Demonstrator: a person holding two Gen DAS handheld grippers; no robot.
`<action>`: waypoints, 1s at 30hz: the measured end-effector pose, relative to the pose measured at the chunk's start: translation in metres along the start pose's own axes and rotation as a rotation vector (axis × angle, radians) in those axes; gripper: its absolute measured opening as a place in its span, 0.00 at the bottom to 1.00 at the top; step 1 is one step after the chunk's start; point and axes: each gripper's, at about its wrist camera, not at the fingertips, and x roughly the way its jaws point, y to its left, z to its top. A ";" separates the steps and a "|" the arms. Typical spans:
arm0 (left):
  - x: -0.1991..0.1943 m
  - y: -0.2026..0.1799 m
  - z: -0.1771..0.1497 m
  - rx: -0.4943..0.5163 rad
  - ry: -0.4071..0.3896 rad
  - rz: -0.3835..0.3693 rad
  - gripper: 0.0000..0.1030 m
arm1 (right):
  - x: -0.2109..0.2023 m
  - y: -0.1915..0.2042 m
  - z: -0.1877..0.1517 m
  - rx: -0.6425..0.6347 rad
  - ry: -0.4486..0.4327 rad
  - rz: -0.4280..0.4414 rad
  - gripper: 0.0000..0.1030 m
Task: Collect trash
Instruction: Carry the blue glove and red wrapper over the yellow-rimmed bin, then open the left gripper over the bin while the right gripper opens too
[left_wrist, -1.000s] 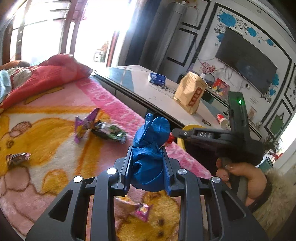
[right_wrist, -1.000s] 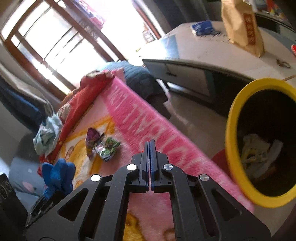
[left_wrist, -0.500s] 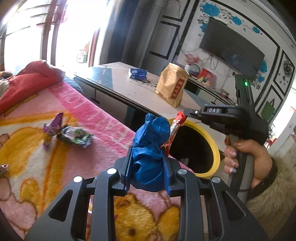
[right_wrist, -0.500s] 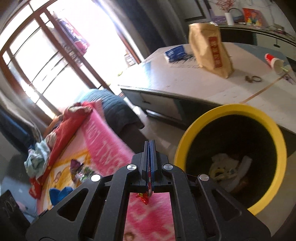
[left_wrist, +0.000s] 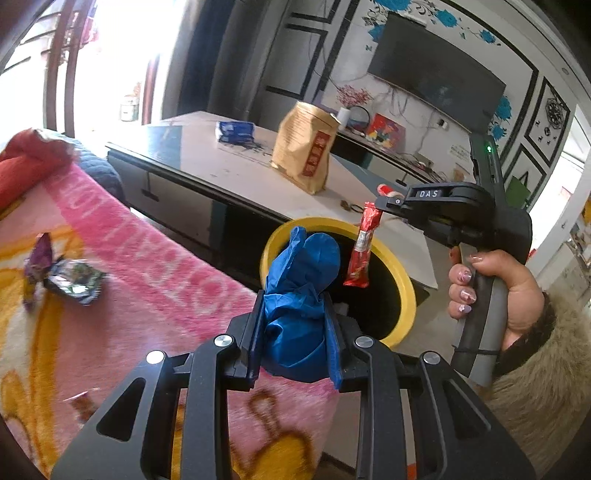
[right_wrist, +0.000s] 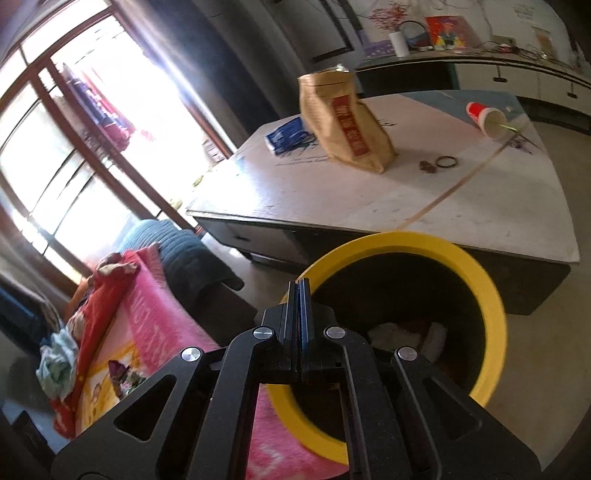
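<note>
I am at the drop-off step. My right tool (left_wrist: 382, 207) pinches a red wrapper (left_wrist: 362, 251) that dangles over the yellow bin (right_wrist: 491, 295); my left tool (left_wrist: 297, 328) is clamped on a blue crumpled wad (left_wrist: 301, 291) near the rim. Next I must part each tool above the opening. More wrappers (left_wrist: 70, 280) lie on the blanket (left_wrist: 147, 295).

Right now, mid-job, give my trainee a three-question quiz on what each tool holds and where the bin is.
1. True or false: the left tool is shut on a blue wad.
2. What hangs from the right tool? A) red wrapper B) brown bag C) paper cup
3. Fill in: the wrapper hangs over the yellow-rimmed ____.

Key: 1 true; 2 A; 3 bin. The brown bag and cup are on the table; more wrappers lie on the blanket.
</note>
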 end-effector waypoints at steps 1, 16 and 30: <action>0.004 -0.003 0.000 0.002 0.003 -0.005 0.26 | 0.000 -0.003 0.001 0.005 0.000 -0.004 0.00; 0.078 -0.042 0.011 0.057 0.106 -0.057 0.26 | -0.003 -0.038 0.009 0.075 0.002 -0.039 0.00; 0.073 -0.028 0.022 0.018 0.077 0.013 0.94 | -0.007 -0.049 0.008 0.142 -0.001 -0.043 0.37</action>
